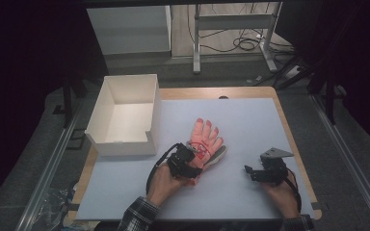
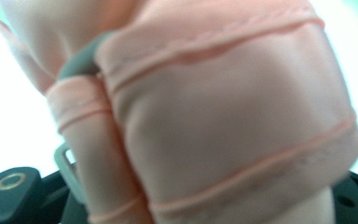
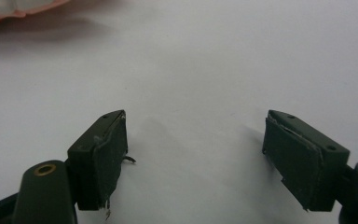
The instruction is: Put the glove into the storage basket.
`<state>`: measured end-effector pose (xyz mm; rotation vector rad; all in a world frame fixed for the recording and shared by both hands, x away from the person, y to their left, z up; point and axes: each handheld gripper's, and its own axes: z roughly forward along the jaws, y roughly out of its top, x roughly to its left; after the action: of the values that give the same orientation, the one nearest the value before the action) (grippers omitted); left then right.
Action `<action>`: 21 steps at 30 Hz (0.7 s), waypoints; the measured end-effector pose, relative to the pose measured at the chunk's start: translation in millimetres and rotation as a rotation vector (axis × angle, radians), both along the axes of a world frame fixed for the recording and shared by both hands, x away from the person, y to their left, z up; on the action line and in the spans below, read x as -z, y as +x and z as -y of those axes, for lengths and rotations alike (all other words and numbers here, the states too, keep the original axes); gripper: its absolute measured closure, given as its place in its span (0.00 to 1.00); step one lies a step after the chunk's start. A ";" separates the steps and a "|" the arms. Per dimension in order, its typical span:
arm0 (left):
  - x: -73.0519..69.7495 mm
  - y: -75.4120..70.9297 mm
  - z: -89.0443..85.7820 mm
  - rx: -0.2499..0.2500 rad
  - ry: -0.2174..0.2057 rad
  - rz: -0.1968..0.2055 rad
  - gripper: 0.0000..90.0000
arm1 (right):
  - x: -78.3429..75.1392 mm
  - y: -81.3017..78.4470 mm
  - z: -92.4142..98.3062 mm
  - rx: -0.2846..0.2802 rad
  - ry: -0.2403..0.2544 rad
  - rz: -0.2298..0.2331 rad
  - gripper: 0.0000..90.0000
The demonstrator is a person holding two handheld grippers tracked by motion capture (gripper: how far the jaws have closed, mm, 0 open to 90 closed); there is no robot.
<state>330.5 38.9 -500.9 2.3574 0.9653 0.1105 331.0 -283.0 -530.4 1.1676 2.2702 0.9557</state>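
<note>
While the white box sits at the desk's far left corner, the left gripper clamps the pink glove.
Mid-desk, the glove lies flat, long axis front-to-back, fingertips toward the far edge; the right gripper rests near the right edge, fingers spread, holding nothing.

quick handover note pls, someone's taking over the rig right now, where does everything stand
Left gripper: shut on the pink glove at its cuff end; the glove lies flat on the white mat.
Right gripper: open, holding nothing, resting on the mat to the right of the glove.
White box: left of the glove, nothing in it.
Done: glove gripped.
Left: probably lift the glove and move it, perhaps into the box.
</note>
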 end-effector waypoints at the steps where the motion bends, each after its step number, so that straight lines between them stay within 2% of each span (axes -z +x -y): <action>1: -1.0 0.4 -0.9 -0.003 -0.001 0.005 0.58 | 0.0 0.0 0.0 0.000 0.000 0.000 0.25; 5: -5.7 2.3 -3.3 -0.009 0.001 0.004 0.58 | 0.0 0.0 0.0 0.000 0.000 0.000 0.25; 21: -49.1 23.9 -18.7 -0.053 0.025 0.040 0.58 | 0.0 0.0 0.1 0.000 0.000 0.000 0.25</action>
<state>354.4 57.5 -451.8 2.3437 1.0126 0.1913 331.0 -283.2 -530.4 1.1675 2.2707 0.9558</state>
